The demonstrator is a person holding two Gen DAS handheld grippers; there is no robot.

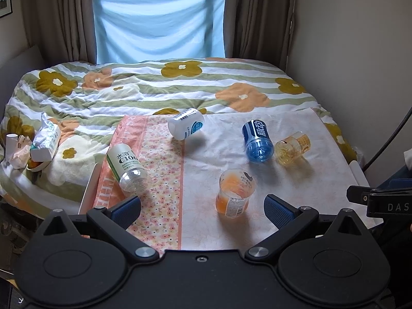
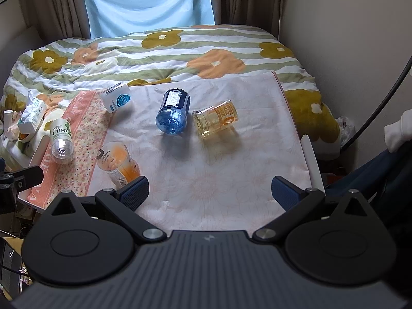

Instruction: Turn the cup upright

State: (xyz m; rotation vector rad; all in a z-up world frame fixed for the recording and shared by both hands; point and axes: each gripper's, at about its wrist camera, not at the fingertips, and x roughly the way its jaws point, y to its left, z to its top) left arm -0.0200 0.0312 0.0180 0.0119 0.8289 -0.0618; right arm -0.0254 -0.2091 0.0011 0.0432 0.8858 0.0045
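Observation:
Several cut-bottle cups lie on a floral cloth [image 1: 206,231] over a board on the bed. An orange cup [image 1: 234,193] stands nearest my left gripper [image 1: 202,208], which is open and empty just before it. The orange cup also shows in the right wrist view [image 2: 117,162], left of my right gripper [image 2: 209,193], which is open and empty. A blue cup [image 1: 257,140] [image 2: 173,114], a yellow cup [image 1: 292,148] [image 2: 216,121], a white cup [image 1: 186,127] [image 2: 117,100] and a green-label clear cup [image 1: 127,167] [image 2: 61,140] lie on their sides.
A flowered quilt [image 1: 154,87] covers the bed behind the cloth. A tissue pack and crumpled paper [image 1: 43,141] lie at the left. Walls and curtains close in the right and back. A black cable [image 2: 381,103] hangs at the right.

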